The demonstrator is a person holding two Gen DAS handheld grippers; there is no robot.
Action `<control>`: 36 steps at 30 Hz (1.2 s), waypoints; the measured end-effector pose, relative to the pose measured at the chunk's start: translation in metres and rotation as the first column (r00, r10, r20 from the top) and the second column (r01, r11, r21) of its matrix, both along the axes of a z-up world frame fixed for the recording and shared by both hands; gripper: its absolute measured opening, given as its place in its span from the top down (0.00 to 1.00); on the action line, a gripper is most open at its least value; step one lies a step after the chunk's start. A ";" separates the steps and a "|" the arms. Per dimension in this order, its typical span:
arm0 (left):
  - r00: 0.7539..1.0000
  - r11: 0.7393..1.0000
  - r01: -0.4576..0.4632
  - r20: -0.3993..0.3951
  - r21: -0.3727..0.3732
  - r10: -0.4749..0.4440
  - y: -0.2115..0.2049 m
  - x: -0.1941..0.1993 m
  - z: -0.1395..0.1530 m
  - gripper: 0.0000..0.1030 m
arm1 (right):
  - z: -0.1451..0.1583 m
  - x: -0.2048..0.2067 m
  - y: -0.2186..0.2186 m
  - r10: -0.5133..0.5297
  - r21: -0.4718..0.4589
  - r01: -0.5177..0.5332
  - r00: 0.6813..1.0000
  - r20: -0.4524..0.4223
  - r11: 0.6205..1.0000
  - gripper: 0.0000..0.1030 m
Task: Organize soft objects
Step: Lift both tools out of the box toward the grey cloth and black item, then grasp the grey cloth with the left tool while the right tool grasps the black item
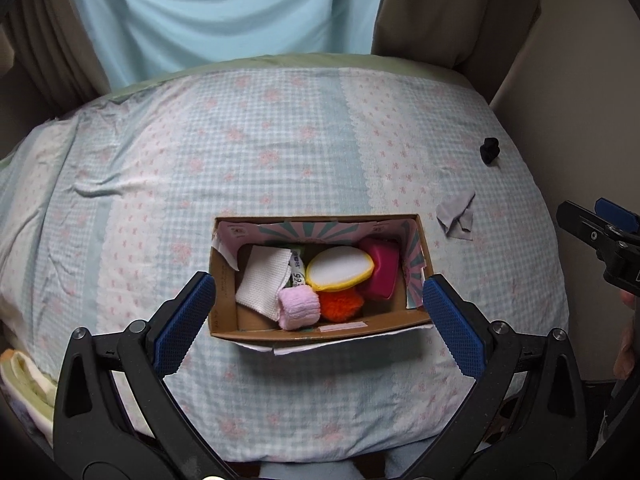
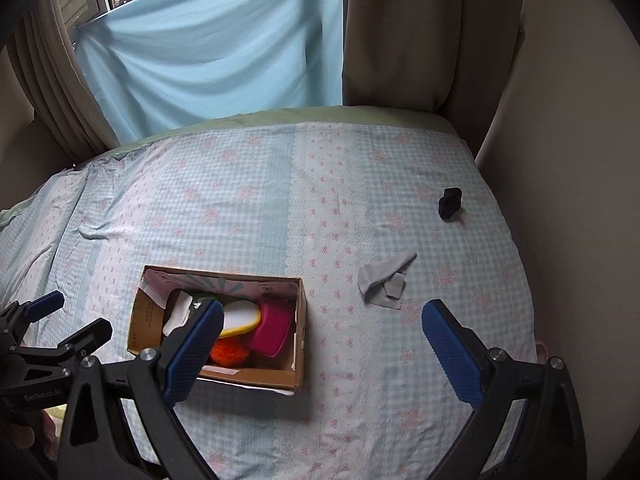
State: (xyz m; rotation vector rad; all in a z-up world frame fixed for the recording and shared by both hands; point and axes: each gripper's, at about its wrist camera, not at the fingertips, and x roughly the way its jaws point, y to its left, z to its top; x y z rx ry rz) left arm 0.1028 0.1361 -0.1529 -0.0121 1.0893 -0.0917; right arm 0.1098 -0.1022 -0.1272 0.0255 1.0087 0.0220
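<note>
A cardboard box (image 1: 224, 312) (image 2: 298, 304) sits on the bed. It holds a white cloth (image 1: 262, 278), a pink roll (image 1: 298, 308), an orange fluffy ball (image 1: 340, 304), a white pad with yellow rim (image 1: 338, 270) and a magenta sponge (image 1: 382, 270) (image 2: 272, 326). A grey cloth (image 1: 456, 216) (image 2: 384, 276) and a small black soft item (image 1: 490, 151) (image 2: 450, 203) lie on the bed right of the box. My left gripper (image 1: 320, 308) is open and empty, above the box's near side. My right gripper (image 2: 324, 340) is open and empty, just right of the box.
The bed has a blue and pink checked cover (image 1: 280, 140) (image 2: 240, 208). Curtains (image 2: 400, 32) and a blue sheet (image 2: 212, 48) hang behind it. A wall (image 2: 560, 160) runs along the right side. Folded fabric (image 1: 24, 384) lies at the bed's left front.
</note>
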 end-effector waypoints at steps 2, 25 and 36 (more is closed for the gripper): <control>0.999 0.999 -0.033 0.016 -0.006 0.033 -0.017 0.000 0.007 0.00 | 0.003 0.003 -0.024 0.012 0.008 -0.012 1.000 0.013 1.000 0.04; 0.994 0.993 -0.102 0.027 -0.066 0.104 -0.226 0.073 -0.031 0.00 | -0.044 0.103 -0.235 -0.012 -0.019 0.013 1.000 0.021 1.000 0.04; 1.000 0.996 -0.023 0.009 -0.081 0.023 -0.301 0.113 -0.149 0.00 | -0.136 0.167 -0.280 -0.005 -0.049 0.006 1.000 0.016 0.999 0.04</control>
